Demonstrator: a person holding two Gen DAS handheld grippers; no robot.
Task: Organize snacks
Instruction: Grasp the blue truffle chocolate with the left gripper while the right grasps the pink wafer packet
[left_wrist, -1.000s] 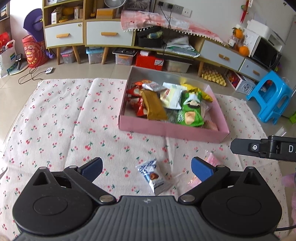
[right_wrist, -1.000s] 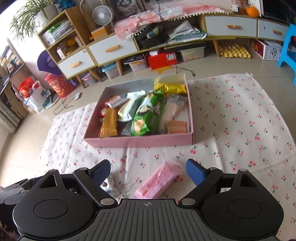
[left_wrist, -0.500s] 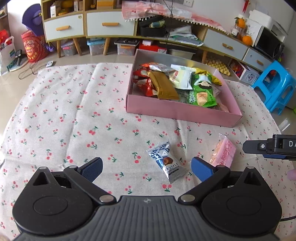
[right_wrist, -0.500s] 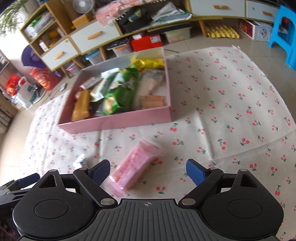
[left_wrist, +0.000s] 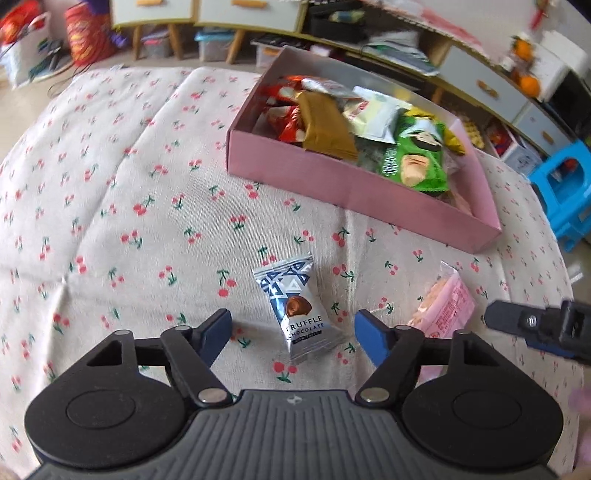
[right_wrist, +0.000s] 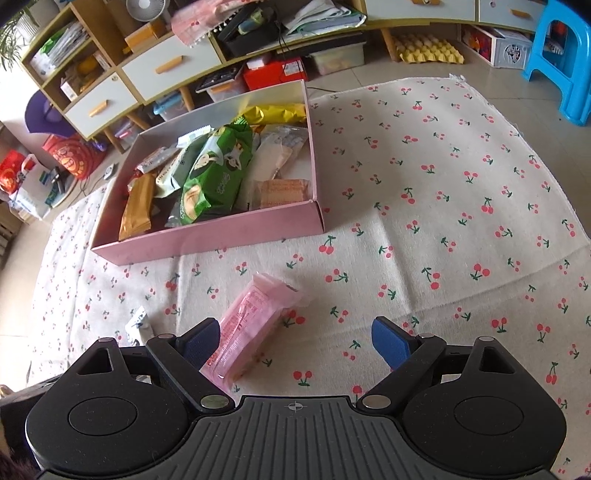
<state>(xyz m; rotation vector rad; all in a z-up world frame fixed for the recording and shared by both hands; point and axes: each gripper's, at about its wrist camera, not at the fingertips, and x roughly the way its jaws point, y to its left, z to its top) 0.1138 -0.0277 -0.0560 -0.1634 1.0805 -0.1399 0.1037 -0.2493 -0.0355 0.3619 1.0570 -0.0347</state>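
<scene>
Centrally, the left gripper (left_wrist: 293, 328) is closing around the small blue-and-white foil chocolate packet (left_wrist: 297, 304), pads not yet touching, long axis pointing toward the pink cardboard box (left_wrist: 354, 192).

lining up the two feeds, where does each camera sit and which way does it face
Left wrist: on the left claw, angled down at the cherry cloth; truffle chocolate packet between its closing fingers, untouched; the right claw's finger shows at right.
Right wrist: on the right claw, angled down; pink wafer packet by its left finger, jaws wide; its own fingers show.
Shared: pink box of snacks, both loose packets, cloth, the cabinets beyond.
</scene>
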